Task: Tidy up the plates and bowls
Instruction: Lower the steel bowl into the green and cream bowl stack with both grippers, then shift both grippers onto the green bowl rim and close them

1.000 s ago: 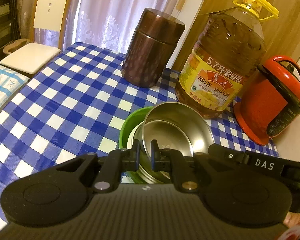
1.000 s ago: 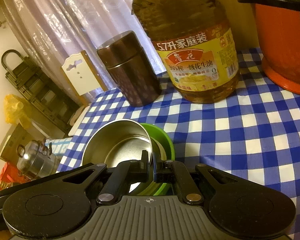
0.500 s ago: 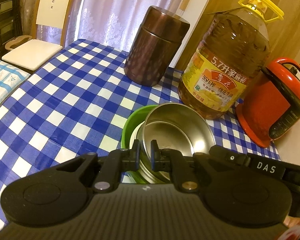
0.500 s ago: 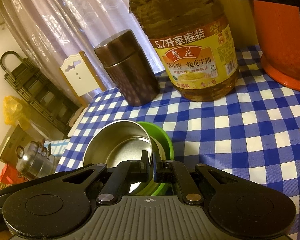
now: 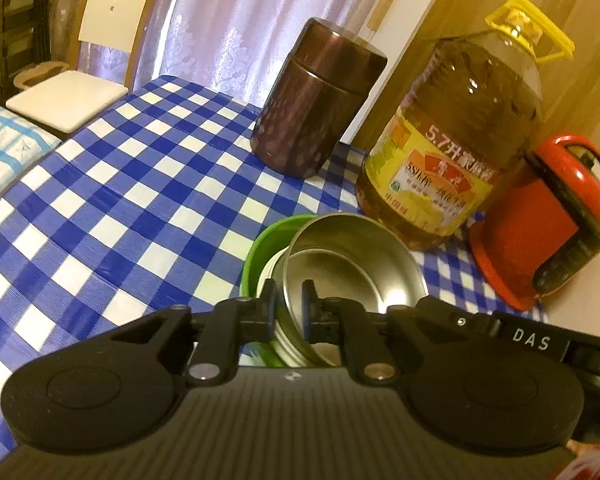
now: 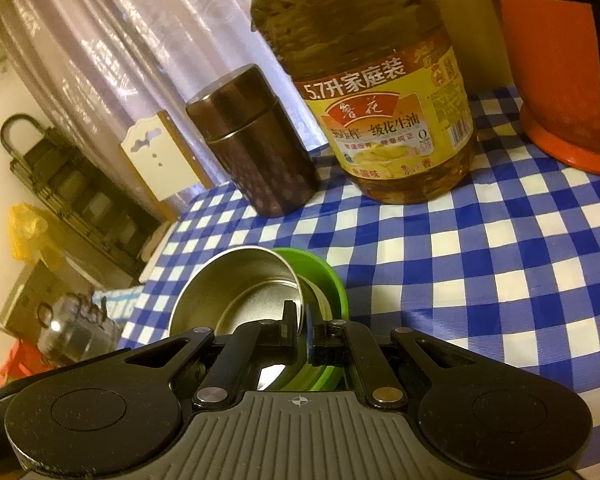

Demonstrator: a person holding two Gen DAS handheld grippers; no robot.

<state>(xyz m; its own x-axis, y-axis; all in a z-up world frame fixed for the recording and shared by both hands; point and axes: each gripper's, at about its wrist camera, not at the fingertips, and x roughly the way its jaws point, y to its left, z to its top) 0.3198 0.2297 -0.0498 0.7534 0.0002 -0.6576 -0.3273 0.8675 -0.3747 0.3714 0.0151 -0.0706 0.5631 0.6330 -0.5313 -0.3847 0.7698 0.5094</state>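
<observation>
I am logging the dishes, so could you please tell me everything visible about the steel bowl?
The steel bowl is round, shiny bare metal with a flat bottom, seemingly empty. It sits tilted inside a green bowl, above the checked tablecloth. The left hand-held gripper pinches its rim on one side, and the right hand-held gripper pinches the rim on the other.

The near part of the green bowl (image 5: 260, 240) is hidden behind the left gripper (image 5: 289, 296). At two o'clock, the orange cooker (image 6: 560, 80) is cut off by the right wrist view's edge.
</observation>
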